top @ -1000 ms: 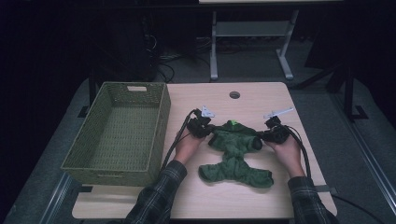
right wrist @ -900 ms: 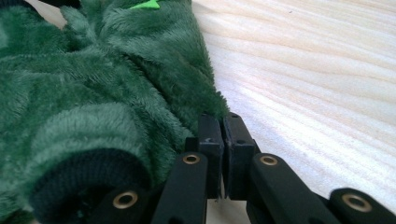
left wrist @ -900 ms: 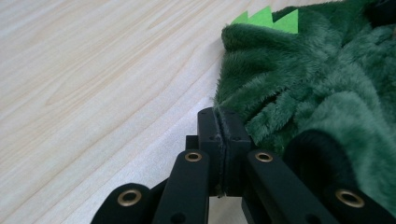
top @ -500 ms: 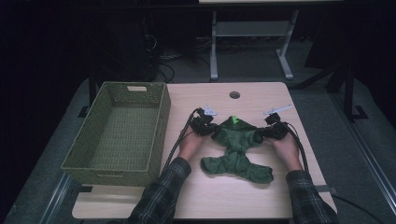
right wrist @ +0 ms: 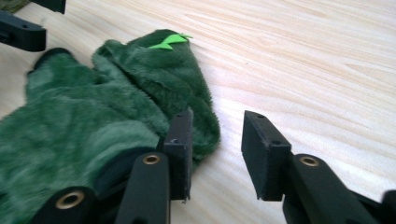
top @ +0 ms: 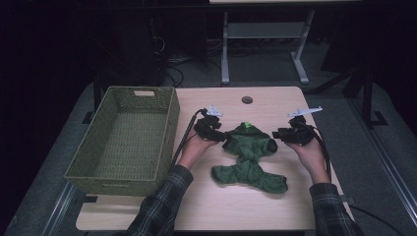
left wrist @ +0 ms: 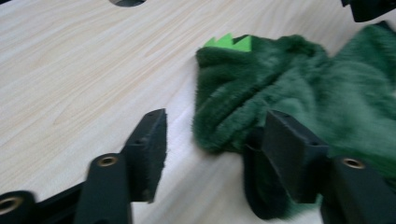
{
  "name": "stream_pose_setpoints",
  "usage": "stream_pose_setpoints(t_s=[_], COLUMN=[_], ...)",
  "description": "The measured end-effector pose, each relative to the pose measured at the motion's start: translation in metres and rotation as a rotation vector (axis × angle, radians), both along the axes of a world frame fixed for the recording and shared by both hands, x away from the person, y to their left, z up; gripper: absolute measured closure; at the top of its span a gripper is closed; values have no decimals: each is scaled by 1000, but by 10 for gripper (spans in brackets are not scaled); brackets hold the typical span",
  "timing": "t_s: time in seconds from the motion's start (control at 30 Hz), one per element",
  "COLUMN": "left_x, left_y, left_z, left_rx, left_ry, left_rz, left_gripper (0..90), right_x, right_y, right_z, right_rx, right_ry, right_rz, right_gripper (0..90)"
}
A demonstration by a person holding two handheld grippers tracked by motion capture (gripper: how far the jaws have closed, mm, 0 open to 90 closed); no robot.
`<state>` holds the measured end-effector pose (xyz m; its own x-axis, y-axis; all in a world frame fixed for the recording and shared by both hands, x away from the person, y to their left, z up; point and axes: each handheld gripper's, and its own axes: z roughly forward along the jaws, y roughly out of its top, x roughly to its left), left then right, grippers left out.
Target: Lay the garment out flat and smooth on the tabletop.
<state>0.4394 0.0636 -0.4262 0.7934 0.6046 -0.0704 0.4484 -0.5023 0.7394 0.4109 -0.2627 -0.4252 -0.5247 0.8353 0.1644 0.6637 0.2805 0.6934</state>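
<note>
While the dark green plush garment [top: 248, 160] lies crumpled on the pale wooden surface [top: 231, 209], both grippers flank its upper part; the left gripper [top: 220, 136] has just been opening, its jaws apart, one edge of the fabric loose between them; the right gripper [top: 278, 134] has likewise just been opening, jaws apart beside the other edge, gripping nothing; a woven green rectangular basket [top: 93, 160] stands to the left.

green garment [left wrist: 299, 93] cut off at right edge
</note>
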Motion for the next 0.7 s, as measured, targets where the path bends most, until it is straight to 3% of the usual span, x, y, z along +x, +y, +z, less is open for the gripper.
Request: stream_pose_setpoints(t_s=[0.23,0.37,0.47,0.63,0.7], left_x=[-26,-46,-63,-90,-101], left_y=[8,14,19,28,32], left_z=[8,9,7,4,3], left_rx=[6,26,5,6,2], left_ry=[12,8,-3,-53,-71], left_rz=[-23,-45,-45,-43,-42], left_gripper=[176,154,147,146,146], right_x=[-17,-30,-40,-53,-60], right_y=[5,12,16,28,32], right_z=[15,24,26,28,30], right_rx=[9,16,36,23,42], right_ry=[-4,-14,-42,-46,-57], right_rz=[17,33,50,90,101], right_gripper=[548,546,543,526,524])
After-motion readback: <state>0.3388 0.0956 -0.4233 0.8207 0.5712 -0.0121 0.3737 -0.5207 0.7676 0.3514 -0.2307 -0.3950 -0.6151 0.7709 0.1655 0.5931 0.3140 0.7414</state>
